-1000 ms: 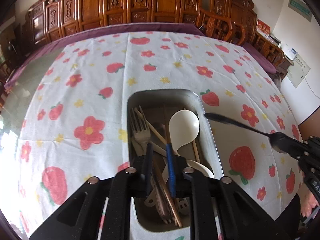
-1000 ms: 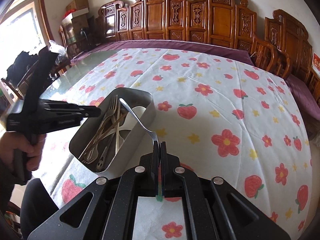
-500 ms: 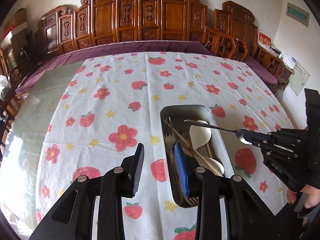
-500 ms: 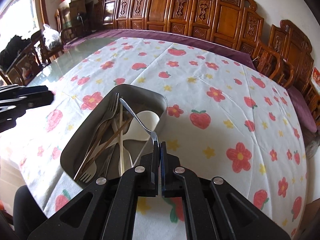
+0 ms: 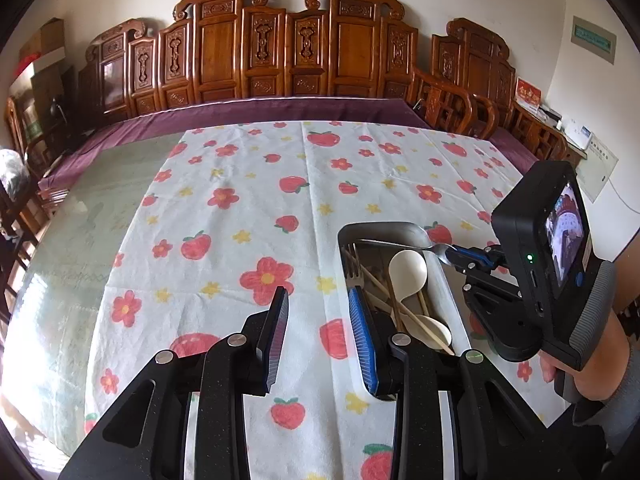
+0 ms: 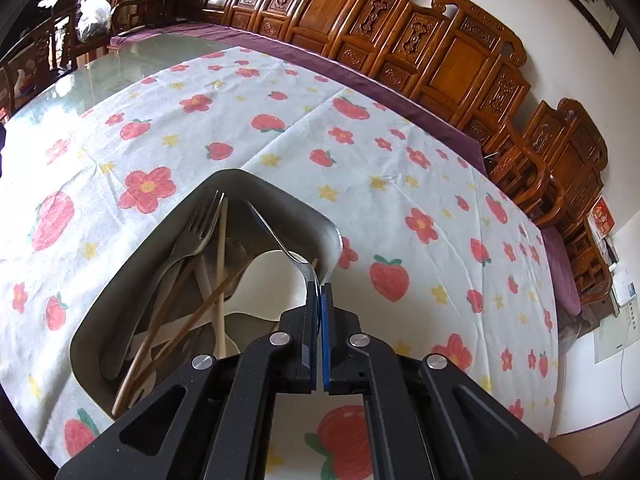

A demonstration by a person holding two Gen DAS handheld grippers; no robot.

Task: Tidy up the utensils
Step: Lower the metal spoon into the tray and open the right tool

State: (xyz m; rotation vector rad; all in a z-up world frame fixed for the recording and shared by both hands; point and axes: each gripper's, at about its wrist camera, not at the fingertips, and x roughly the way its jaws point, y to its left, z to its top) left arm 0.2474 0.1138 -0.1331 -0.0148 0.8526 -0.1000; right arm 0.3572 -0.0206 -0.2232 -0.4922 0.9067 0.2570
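Where carved wooden chairs [image 5: 296, 48] ring strawberry tablecloth [image 5: 240, 208], right tool [image 6: 319, 292] pinching spoon [image 6: 280, 240], left tool [image 5: 316, 320] parted, empty.

Shiny metal tray [image 6: 276, 196], matt cloth [image 5: 240, 208]

We note a white cloth [image 5: 248, 216] printed with red strawberries, red flowers and small yellow blossoms, laid on the grey-green glass bench [image 5: 80, 216]. The tray [image 6: 120, 292] is plain silver-grey metal. Inside it we see a cream-white spoon [image 5: 408, 274], a silver fork [image 6: 200, 224] and tan chopsticks [image 6: 222, 256]. One pad on each set of black fingers [image 5: 362, 340] is blue. The chairs [image 5: 280, 52] are reddish-brown carved wood.
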